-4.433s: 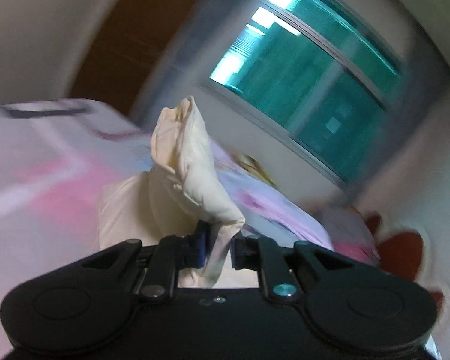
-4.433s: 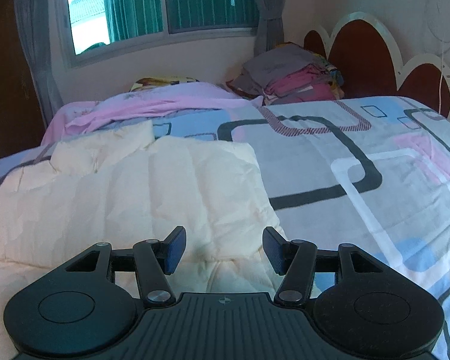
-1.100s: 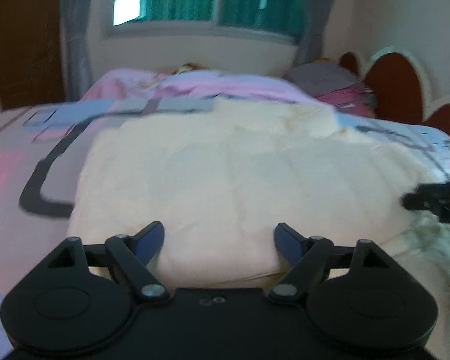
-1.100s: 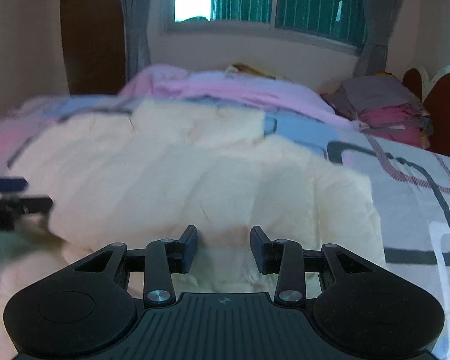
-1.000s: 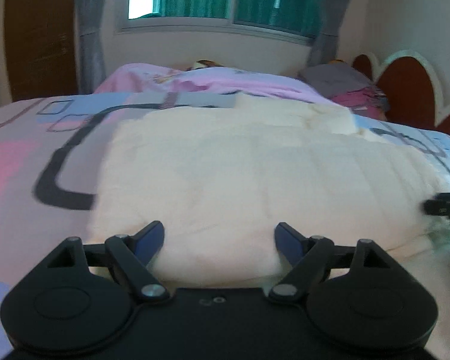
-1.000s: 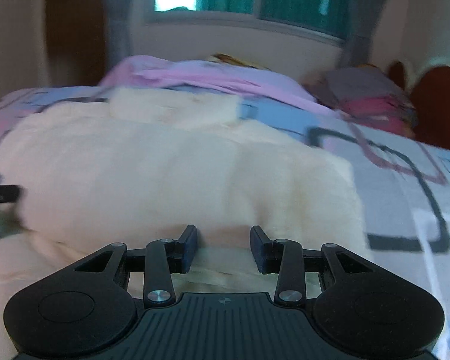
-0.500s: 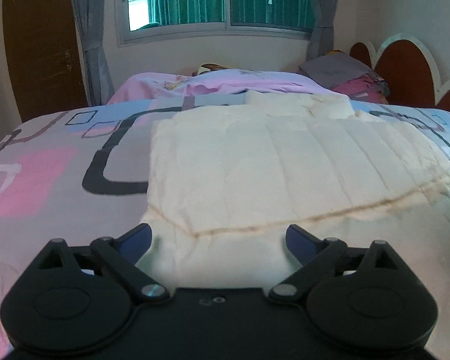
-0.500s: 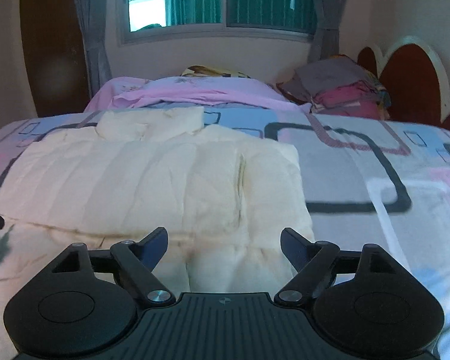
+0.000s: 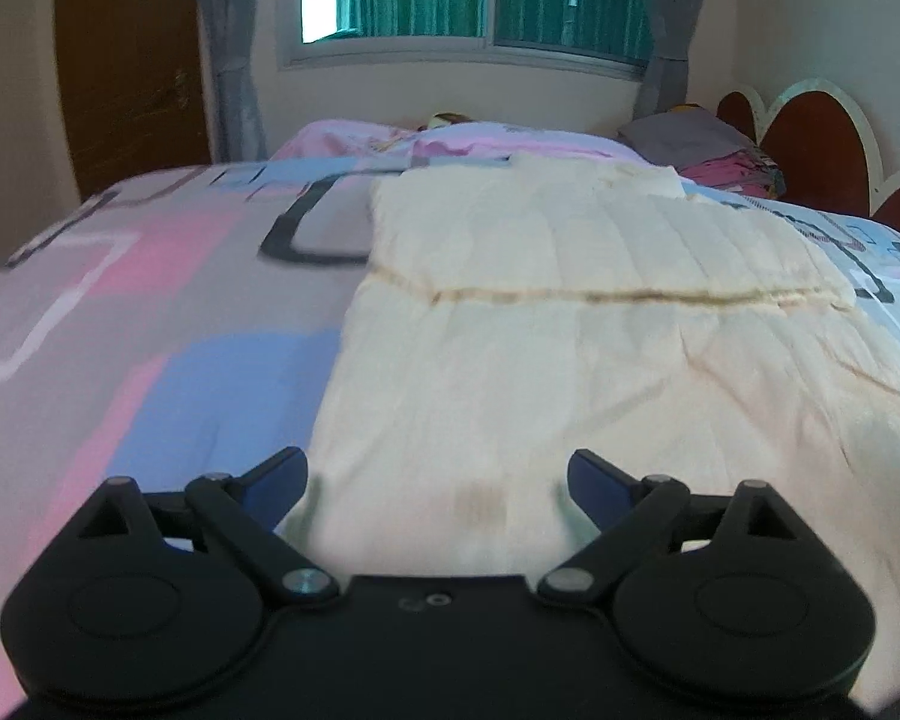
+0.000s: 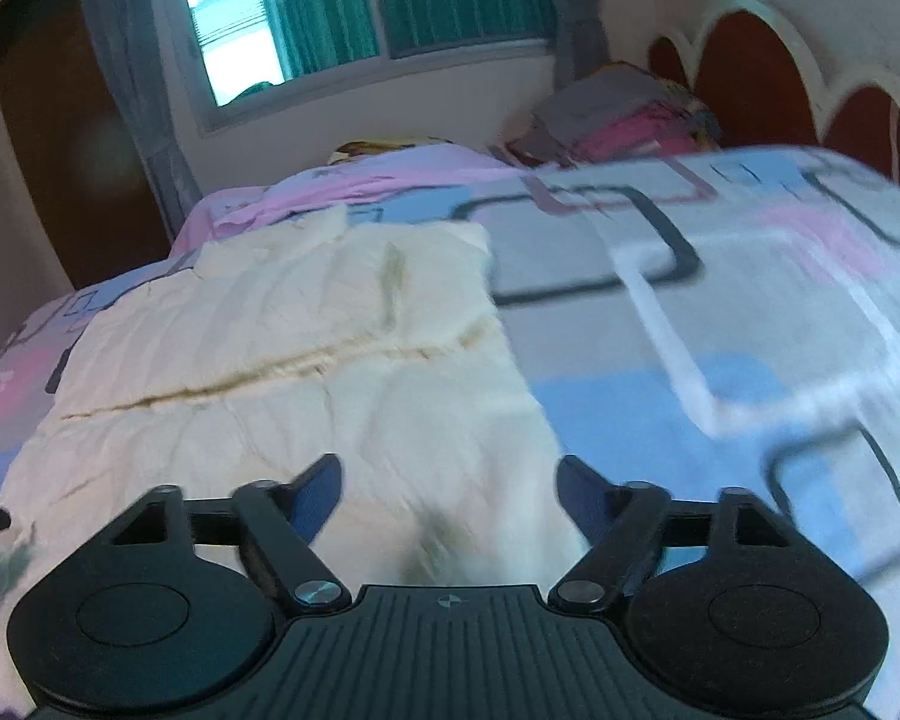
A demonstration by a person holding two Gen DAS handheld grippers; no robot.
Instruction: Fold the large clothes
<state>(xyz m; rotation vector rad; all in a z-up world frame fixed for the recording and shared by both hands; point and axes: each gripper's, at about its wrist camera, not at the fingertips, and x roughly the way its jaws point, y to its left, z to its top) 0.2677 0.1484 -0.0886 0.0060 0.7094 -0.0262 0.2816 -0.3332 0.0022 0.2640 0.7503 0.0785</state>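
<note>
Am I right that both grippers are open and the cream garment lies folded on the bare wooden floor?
Not quite: the cream garment lies on the patterned bedspread, not a floor, as the left wrist view shows. Both the left gripper and right gripper are indeed open.

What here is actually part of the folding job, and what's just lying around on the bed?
Part of the job:
cream garment, spread flat
left tool, open
right tool, open

Just lying about:
patterned bedspread
pink blanket
stack of folded clothes
</note>
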